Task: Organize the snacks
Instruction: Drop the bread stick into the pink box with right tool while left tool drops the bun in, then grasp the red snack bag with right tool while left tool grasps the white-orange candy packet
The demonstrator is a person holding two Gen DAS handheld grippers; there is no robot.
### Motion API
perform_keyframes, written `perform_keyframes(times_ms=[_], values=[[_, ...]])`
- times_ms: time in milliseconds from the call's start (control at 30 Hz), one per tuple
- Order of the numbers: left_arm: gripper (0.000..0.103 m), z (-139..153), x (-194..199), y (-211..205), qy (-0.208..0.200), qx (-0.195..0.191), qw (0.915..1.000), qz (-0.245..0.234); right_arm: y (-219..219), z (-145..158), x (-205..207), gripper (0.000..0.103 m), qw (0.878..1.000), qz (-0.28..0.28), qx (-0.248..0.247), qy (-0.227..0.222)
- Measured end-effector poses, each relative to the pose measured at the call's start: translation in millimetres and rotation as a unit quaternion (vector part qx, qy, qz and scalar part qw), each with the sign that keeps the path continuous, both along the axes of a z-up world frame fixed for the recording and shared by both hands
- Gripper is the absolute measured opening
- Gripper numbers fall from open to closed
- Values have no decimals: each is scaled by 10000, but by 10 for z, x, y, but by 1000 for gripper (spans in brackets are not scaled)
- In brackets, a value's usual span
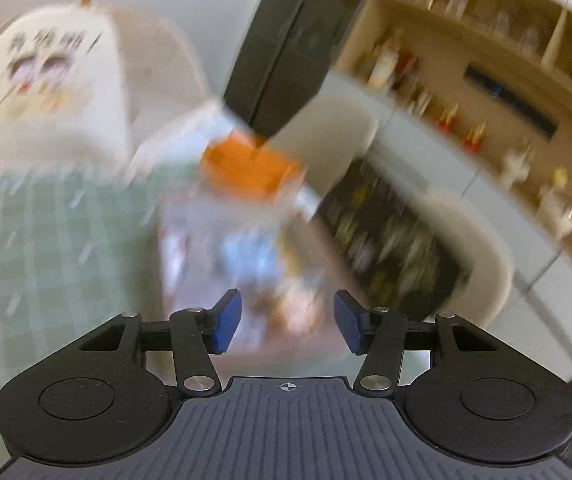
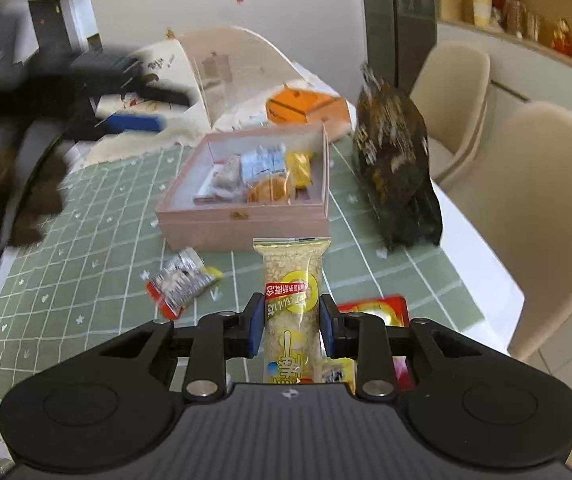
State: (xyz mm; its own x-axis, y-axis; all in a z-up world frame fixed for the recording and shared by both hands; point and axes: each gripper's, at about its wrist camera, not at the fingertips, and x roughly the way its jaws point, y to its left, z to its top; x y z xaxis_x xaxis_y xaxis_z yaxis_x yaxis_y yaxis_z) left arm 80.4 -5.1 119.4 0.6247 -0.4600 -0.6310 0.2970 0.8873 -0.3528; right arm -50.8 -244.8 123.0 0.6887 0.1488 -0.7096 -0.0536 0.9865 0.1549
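Note:
My right gripper (image 2: 292,328) is shut on a long yellow snack bar packet (image 2: 292,280) and holds it above the green checked mat, in front of the pink box (image 2: 242,222). The box is open and holds several small snack packets. A silver and red packet (image 2: 180,280) lies on the mat left of the bar. A red packet (image 2: 378,308) lies under my right fingers. My left gripper (image 1: 288,322) is open and empty, above the blurred box (image 1: 246,248). It also shows blurred in the right wrist view (image 2: 134,122), up at the left.
A dark snack bag (image 2: 398,168) stands right of the box. An orange box (image 2: 306,108) and a clear domed cover (image 2: 242,68) sit behind it. Beige chairs (image 2: 526,200) stand past the table's right edge. A printed white bag (image 1: 46,92) stands far left.

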Motion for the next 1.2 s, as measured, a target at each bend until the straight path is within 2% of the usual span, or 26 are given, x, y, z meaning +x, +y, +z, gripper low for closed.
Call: perform_keyframes(times_ms=[100, 167, 233, 300, 333, 400, 433, 500, 600, 667, 800, 933, 1067, 1200], values=[[57, -404, -284, 201, 580, 269, 9979, 90, -50, -99, 76, 28, 9998, -91, -20, 200], [57, -581, -398, 268, 826, 249, 9961, 167, -23, -40, 194, 28, 9999, -20, 80, 124], [57, -680, -472, 271, 961, 201, 9950, 174, 42, 165, 404, 28, 9996, 142, 205, -143], [57, -718, -515, 214, 960, 282, 9949, 104, 130, 504, 728, 28, 9964, 300, 438, -659], [57, -714, -516, 189, 933, 363, 9949, 72, 166, 644, 899, 30, 9941, 369, 536, -862], [57, -686, -514, 144, 884, 514, 9947, 50, 241, 831, 1218, 57, 9925, 404, 547, -1017], [57, -678, -520, 155, 850, 555, 9948, 35, 277, 879, 1361, 65, 9929, 423, 454, -1012], [57, -685, -538, 184, 732, 630, 9953, -22, 300, 884, 1455, 65, 9946, 285, 191, -980], [57, -716, -533, 187, 678, 700, 9951, -143, 209, 740, 1251, 65, 9947, 376, 335, -897], [57, -742, -475, 141, 621, 727, 9951, -249, 111, 529, 1039, 65, 9963, 351, 373, -688], [57, -743, -319, 14, 339, 978, 9941, -332, 34, 69, 710, 65, 9993, 201, -201, -223], [57, -800, -62, -139, 272, 1323, 9896, -492, 29, -291, 346, 65, 9979, 260, -581, 131], [59, -894, 63, -303, 447, 1459, 9855, -747, -5, -480, 88, 65, 9984, 233, -379, 357], [59, -923, -48, -420, 352, 1711, 9806, -887, -60, -603, -2, 65, 9977, 286, -185, 585]])
